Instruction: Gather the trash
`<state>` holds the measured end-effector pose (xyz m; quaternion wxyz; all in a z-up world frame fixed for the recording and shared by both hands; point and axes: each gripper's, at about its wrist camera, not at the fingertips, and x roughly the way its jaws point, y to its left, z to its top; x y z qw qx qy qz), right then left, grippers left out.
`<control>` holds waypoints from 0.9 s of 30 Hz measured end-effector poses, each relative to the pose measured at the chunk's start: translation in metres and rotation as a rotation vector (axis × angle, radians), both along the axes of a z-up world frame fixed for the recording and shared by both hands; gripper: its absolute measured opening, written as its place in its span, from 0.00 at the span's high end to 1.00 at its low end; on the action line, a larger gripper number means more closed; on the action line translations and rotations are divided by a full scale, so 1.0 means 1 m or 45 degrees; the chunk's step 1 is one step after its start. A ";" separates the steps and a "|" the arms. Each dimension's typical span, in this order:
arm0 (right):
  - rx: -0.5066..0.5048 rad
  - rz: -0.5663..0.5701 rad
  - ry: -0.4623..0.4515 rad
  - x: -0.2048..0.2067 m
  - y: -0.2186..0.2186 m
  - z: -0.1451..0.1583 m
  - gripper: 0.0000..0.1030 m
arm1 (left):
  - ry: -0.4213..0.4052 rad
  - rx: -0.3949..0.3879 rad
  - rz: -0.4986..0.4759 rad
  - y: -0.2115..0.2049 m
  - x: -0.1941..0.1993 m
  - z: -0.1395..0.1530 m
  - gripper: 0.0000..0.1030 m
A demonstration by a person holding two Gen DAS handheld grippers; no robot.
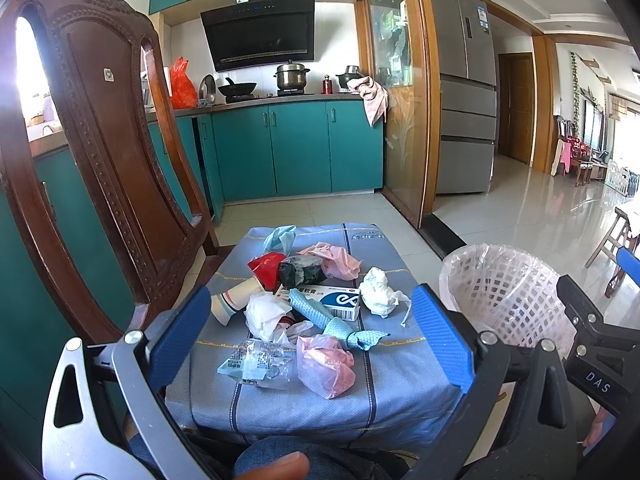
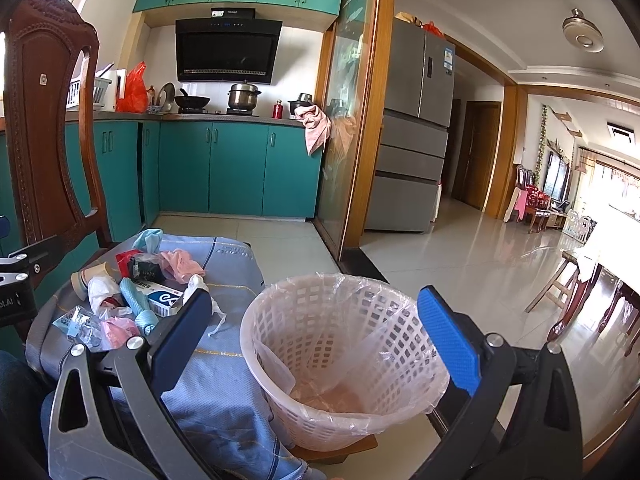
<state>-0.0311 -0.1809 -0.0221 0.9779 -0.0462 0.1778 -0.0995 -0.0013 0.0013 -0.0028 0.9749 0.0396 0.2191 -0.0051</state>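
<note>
Left gripper hovers over the near edge of a small tabletop covered in blue cloth, jaws wide apart, nothing between them. Right gripper hangs over the basket, jaws also wide apart and empty.

Trash sits in a loose pile on the cloth:
- pink plastic bag nearest the camera, crumpled
- clear printed wrapper just left of it, touching
- blue textured cloth roll lying diagonally, its far end over the medicine box
- white crumpled plastic left of the roll
- paper cup on its side at the left edge of the pile
- white tissue wad to the right, a little apart from the box
- red wrapper, dark bag, second pink bag and light-blue scrap at the far end

White lattice wastebasket with a clear pinkish liner stands just right of the tabletop, upright; it looks nearly empty, with only liner folds visible at the bottom. It seems to rest on a wooden board.

Carved wooden chair back stands left of the tabletop. A fingertip shows at the bottom edge of the left view.
</note>
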 end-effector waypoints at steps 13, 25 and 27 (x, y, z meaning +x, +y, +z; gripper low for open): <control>-0.010 -0.006 0.001 0.001 0.003 0.003 0.03 | 0.010 -0.006 0.004 -0.001 0.007 -0.005 0.03; -0.008 -0.008 0.004 0.001 0.003 0.002 0.03 | 0.026 -0.005 0.004 0.000 0.009 -0.007 0.03; -0.007 -0.009 0.003 0.002 0.002 0.002 0.03 | 0.027 -0.003 0.005 0.000 0.010 -0.007 0.03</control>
